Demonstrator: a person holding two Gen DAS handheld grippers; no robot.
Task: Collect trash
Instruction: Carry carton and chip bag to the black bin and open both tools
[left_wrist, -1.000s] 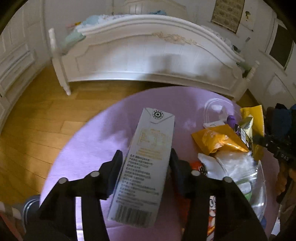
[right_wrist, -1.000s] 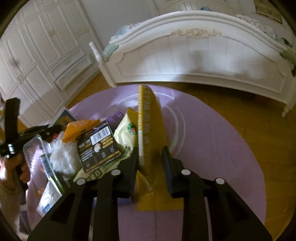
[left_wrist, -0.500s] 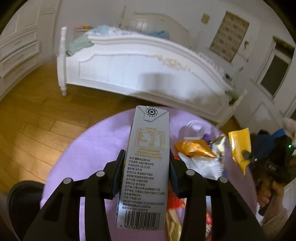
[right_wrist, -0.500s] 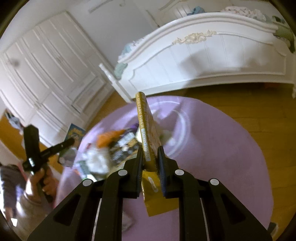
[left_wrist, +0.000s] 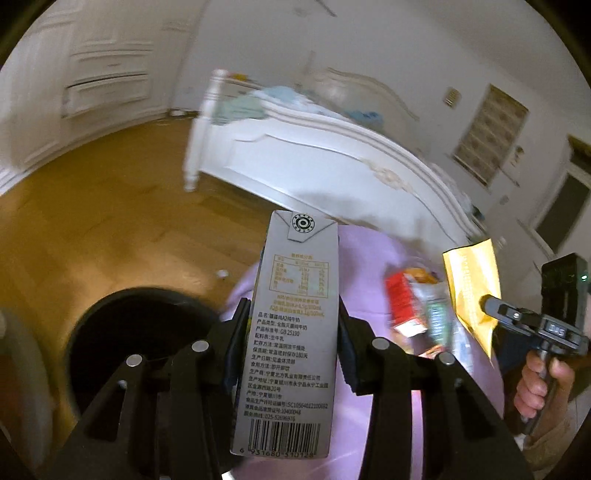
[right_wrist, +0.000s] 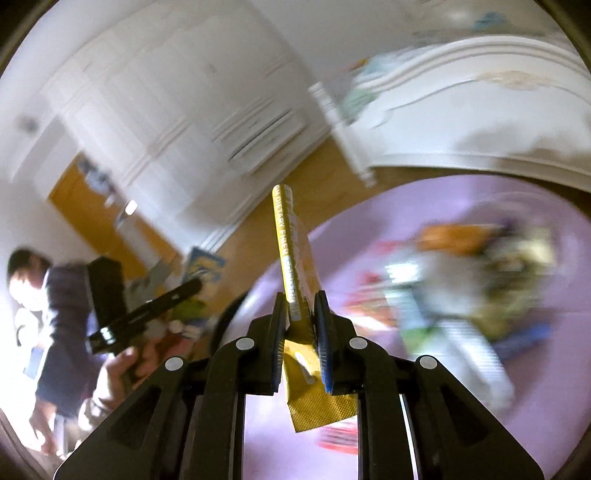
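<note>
What changed: A moment ago both of your grippers were low over the purple rug (left_wrist: 373, 254) and the trash pile (right_wrist: 458, 280). Now both are lifted and swung away to the side, each with its piece of trash.
What it means: Two pieces are picked up. The black bin (left_wrist: 144, 332) now shows just below and to the left of your left gripper, so I think you are on the way to drop them in. More trash lies on the rug.
Left gripper: Your left gripper (left_wrist: 291, 347) is partly open and squeezes the grey milk carton (left_wrist: 295, 332) on its two sides.
Milk carton: It stands up between the fingers, its top pointing away from you, its barcode end close to the camera.
Right gripper: Your right gripper (right_wrist: 300, 332) is nearly closed and pinches the thin gold packet (right_wrist: 295, 258).
Gold packet: It sticks up ahead of the fingers, and its bottom end hangs below them.
Pile: It lies to the right of your right gripper, blurry.
</note>
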